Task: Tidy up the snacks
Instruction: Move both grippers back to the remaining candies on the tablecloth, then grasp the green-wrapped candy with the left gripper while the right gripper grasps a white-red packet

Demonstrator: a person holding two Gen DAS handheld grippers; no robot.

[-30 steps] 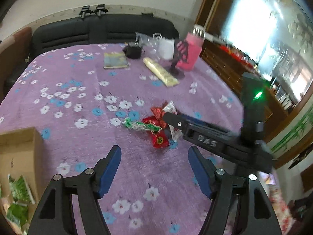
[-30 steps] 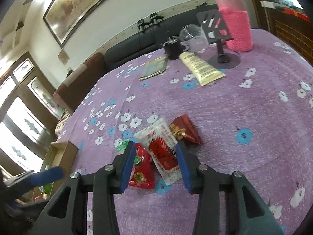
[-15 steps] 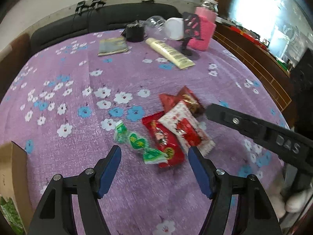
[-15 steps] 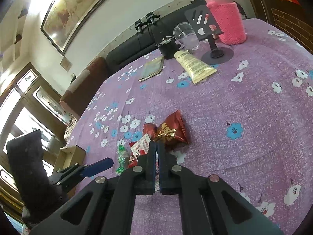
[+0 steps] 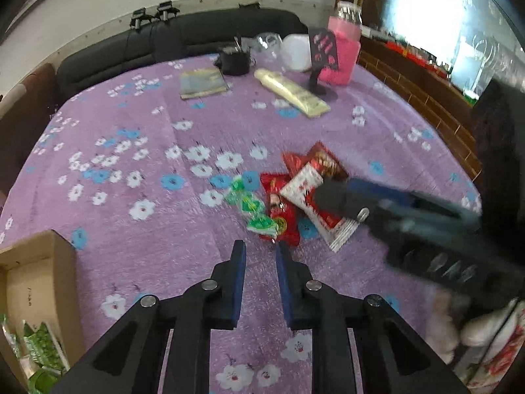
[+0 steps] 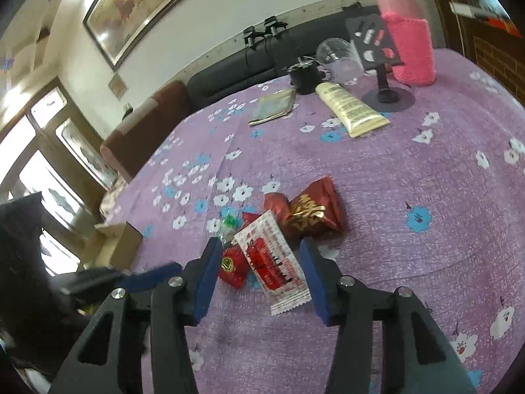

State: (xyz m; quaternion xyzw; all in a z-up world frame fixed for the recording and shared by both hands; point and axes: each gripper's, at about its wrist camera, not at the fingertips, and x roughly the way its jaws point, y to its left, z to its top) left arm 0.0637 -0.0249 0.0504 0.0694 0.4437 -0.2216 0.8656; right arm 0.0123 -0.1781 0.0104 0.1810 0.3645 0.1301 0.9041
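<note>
Several snack packets lie in a heap on the purple flowered tablecloth (image 5: 131,246). A white-and-red sachet (image 6: 274,262) lies between the fingers of my open right gripper (image 6: 261,256), which hovers just above it. A red-and-gold packet (image 6: 315,211) lies beyond, a red packet (image 6: 233,264) at the left finger. In the left wrist view the green candy wrapper (image 5: 252,208) and red packet (image 5: 282,213) lie just ahead of my left gripper (image 5: 261,249), narrowed to a small gap and empty. The right gripper (image 5: 334,193) shows blurred over the sachet (image 5: 305,187).
A cardboard box (image 5: 39,282) with green packets stands at the table's near left edge. At the far side are a pink bottle (image 6: 408,36), phone stand (image 6: 382,75), cream tube (image 6: 351,108), black cup (image 6: 303,77), clear cup (image 6: 338,55) and booklet (image 6: 274,106). A black sofa lies behind.
My right gripper was shut half a second ago and is now open around the white-and-red sachet. My left gripper has narrowed from wide open to a small gap and drawn back.
</note>
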